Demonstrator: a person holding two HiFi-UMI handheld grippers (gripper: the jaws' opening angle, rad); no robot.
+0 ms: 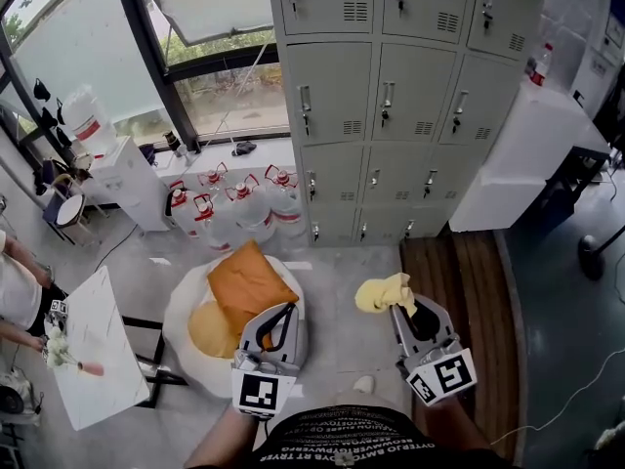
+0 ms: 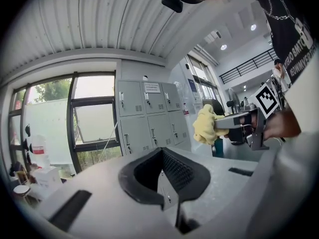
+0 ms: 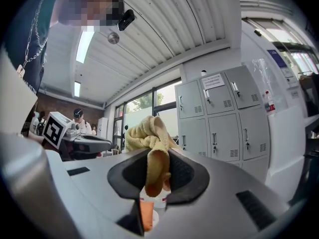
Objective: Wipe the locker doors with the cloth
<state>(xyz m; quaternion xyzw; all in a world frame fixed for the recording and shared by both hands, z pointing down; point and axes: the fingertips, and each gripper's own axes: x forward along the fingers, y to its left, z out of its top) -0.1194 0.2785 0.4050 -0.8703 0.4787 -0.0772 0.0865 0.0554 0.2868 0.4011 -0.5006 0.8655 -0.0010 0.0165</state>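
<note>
Right gripper (image 1: 398, 306) is clamping the yellow cloth (image 1: 383, 293) in its jaws, with the cloth bunching out past the tips at about 5 o'clock in the head view. The cloth is hanging in the air, well apart from the grey locker doors (image 1: 386, 106) at 12 to 1 o'clock. Left gripper (image 1: 285, 311) is hovering at 7 o'clock by an orange cushion (image 1: 242, 283), jaws pressed together, nothing between them.

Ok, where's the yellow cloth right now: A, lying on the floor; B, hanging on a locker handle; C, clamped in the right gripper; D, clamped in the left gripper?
C: the yellow cloth is pinched in the right gripper, while the left gripper is shut with nothing in it.
</note>
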